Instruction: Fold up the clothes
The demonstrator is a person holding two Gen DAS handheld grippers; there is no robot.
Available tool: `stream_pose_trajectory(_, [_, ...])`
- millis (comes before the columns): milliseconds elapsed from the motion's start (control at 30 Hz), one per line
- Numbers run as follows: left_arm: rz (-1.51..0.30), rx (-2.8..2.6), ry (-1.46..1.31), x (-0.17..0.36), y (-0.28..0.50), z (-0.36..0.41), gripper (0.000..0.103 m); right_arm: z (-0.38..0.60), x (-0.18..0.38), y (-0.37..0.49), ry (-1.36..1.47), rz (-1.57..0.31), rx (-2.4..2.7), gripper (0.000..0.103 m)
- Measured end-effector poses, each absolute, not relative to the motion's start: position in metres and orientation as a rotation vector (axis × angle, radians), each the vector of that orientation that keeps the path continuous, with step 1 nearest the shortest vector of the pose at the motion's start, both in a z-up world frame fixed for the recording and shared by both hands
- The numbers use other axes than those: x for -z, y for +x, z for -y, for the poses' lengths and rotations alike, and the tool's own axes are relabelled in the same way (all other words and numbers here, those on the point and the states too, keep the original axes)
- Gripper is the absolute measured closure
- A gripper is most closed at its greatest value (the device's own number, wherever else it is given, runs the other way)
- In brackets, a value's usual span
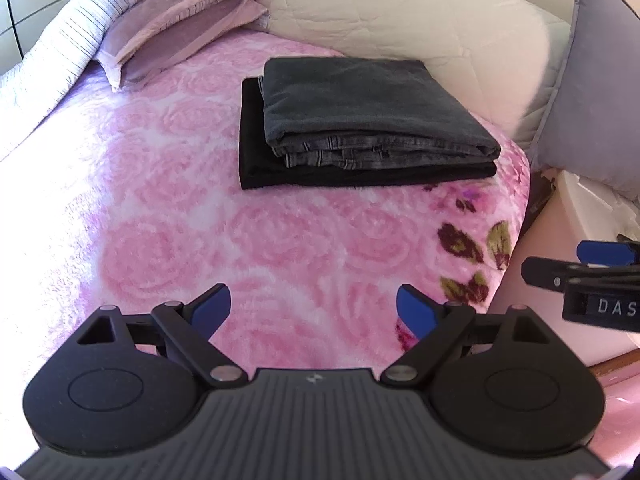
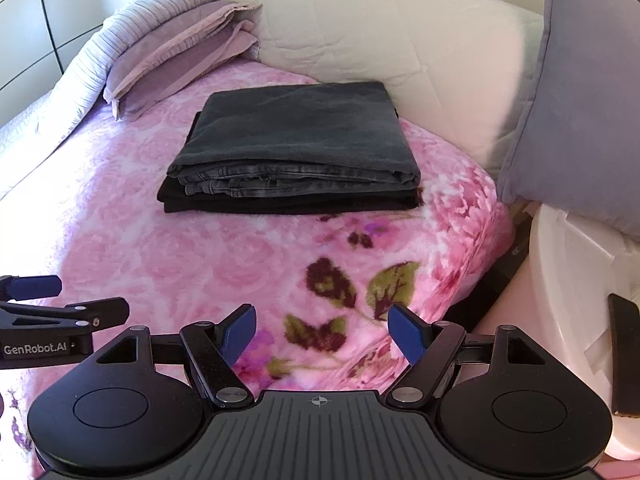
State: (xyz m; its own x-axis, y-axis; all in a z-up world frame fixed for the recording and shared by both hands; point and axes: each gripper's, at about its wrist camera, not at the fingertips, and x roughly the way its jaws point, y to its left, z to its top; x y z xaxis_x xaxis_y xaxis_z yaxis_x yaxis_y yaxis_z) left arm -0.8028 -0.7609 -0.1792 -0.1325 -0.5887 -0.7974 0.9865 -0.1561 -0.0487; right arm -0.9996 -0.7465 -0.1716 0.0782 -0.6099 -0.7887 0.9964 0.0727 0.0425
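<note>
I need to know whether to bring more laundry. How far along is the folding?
Done: grey jeans lie folded on a folded black garment, stacked on the pink blanket. In hand: nothing; the left gripper and right gripper are both open and empty, short of the stack. Left: no unfolded clothes show in either view.

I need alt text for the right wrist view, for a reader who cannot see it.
Folded dark grey jeans lie on a folded black garment on a pink rose-patterned fleece blanket. In the foreground the right gripper is open and empty; the left gripper shows at the left edge. Behind lie folded lilac bedding and a cream quilted cushion.
</note>
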Motion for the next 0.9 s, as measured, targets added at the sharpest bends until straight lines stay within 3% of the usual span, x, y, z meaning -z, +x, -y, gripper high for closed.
stream_pose_trajectory(900, [-0.716,1.606,0.732,0.170,-0.802,0.761,0.014,0.745,0.155,-0.988,0.691,-0.694,1.351,0.027])
